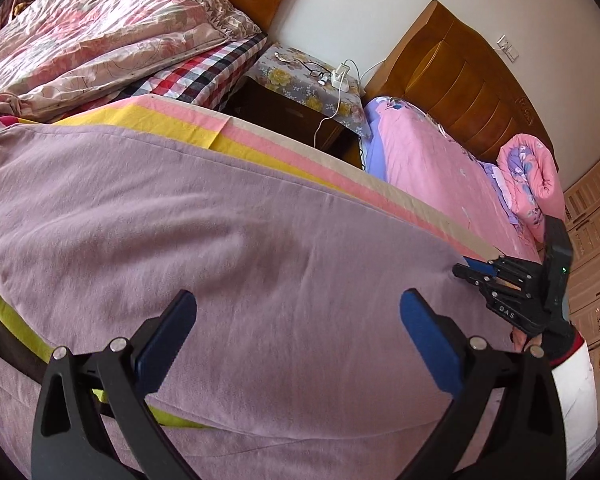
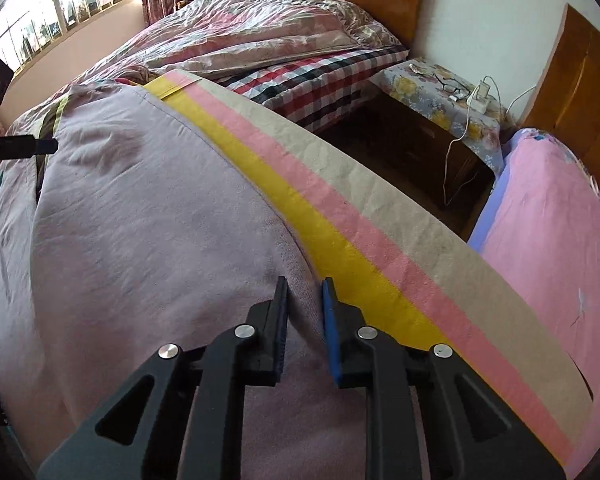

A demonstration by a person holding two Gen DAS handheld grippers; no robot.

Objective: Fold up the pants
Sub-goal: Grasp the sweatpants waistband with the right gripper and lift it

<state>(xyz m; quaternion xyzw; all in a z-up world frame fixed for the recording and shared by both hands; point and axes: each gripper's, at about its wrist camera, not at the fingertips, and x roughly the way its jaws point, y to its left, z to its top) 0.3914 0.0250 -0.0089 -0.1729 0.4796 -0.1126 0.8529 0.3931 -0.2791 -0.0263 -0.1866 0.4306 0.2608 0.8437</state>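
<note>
So your left gripper [image 1: 298, 312] is spread wide open, hovering over the mauve pants [image 1: 204, 240] – they fill the space between and ahead of its jaws. Your right gripper [image 2: 305, 300] is pinching the pants' edge, striped sheet [image 2: 380, 240] just right of its jaws.

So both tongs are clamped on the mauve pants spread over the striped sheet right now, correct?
Not quite. Only the right tongs are pinched on a ridge of the mauve pants, as the right wrist view shows. The left tongs are wide open above the fabric in the left wrist view. The pants do lie on the striped sheet.
</note>
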